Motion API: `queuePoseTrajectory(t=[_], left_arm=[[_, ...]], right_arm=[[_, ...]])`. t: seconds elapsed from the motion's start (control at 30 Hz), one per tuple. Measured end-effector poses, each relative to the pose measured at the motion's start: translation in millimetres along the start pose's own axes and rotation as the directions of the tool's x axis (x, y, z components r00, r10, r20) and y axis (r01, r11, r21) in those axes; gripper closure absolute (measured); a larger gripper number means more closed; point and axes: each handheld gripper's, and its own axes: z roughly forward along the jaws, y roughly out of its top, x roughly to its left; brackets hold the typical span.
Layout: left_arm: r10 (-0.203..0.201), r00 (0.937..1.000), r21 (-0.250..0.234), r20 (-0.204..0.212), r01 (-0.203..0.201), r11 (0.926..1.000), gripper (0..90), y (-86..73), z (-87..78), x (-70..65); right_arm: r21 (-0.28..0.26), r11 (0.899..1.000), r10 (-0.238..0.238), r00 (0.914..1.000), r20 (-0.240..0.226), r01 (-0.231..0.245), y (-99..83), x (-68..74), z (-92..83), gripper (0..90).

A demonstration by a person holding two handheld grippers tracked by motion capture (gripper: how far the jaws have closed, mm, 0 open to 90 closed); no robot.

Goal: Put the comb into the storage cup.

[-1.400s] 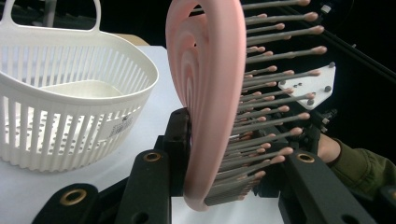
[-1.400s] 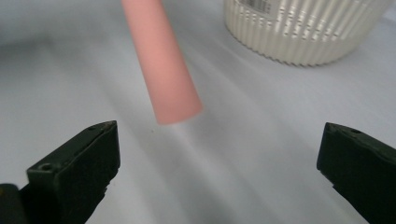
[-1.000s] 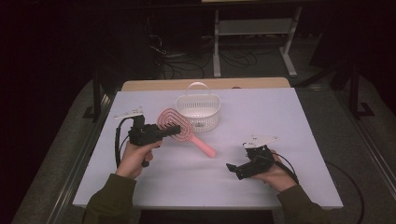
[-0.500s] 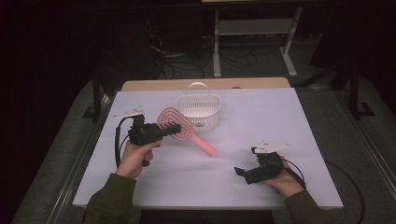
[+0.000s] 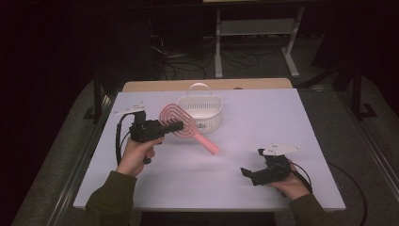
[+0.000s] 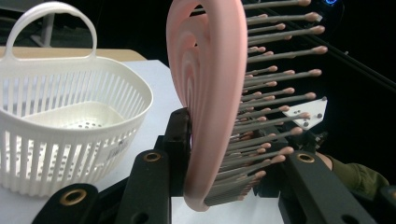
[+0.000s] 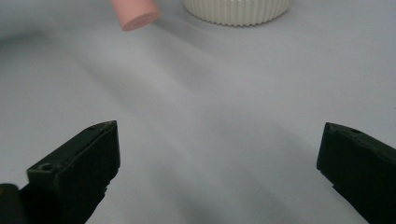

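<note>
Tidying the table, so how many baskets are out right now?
1. The white basket stands at the far middle of the table, just behind the pink hairbrush that the left gripper holds.

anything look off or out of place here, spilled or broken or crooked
Nothing stands out. The left tongs grip the pink hairbrush by its head, handle slanting down toward the table. The white basket stands upright behind it. The right tongs are open and hold nothing. No spill or damage shows.
</note>
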Motion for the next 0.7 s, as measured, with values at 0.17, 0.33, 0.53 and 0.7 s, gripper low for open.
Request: queuePoseTrajectory(t=[0.17, 0.33, 0.53, 0.7], left_arm=[[0.007, 1.0000, -0.018, 0.006, -0.007, 0.9998, 65.3, 9.4, 0.6, 1.2], [0.010, 0.9999, -0.035, 0.013, -0.009, 0.9993, 65.3, 17.7, 1.8, 3.5], [0.015, 0.9997, -0.047, 0.017, -0.014, 0.9988, 65.3, 26.3, 4.4, 7.1], [0.020, 0.9998, -0.061, 0.007, -0.020, 0.9980, 65.3, 35.1, 5.9, 10.9]], right_arm=[[-0.003, 1.000, -0.003, 1.0000, 0.000, 0.003, 0.3, -0.3, 0.4, 0.0], [0.001, 1.000, -0.010, 1.0000, -0.001, 0.010, 0.1, 0.3, 1.0, 0.0], [0.002, 1.000, -0.006, 1.0000, -0.001, 0.006, 0.2, 0.4, 0.4, 0.0], [-0.002, 1.000, -0.010, 1.0000, -0.002, 0.010, 0.5, 0.4, 0.2, 0.0]])
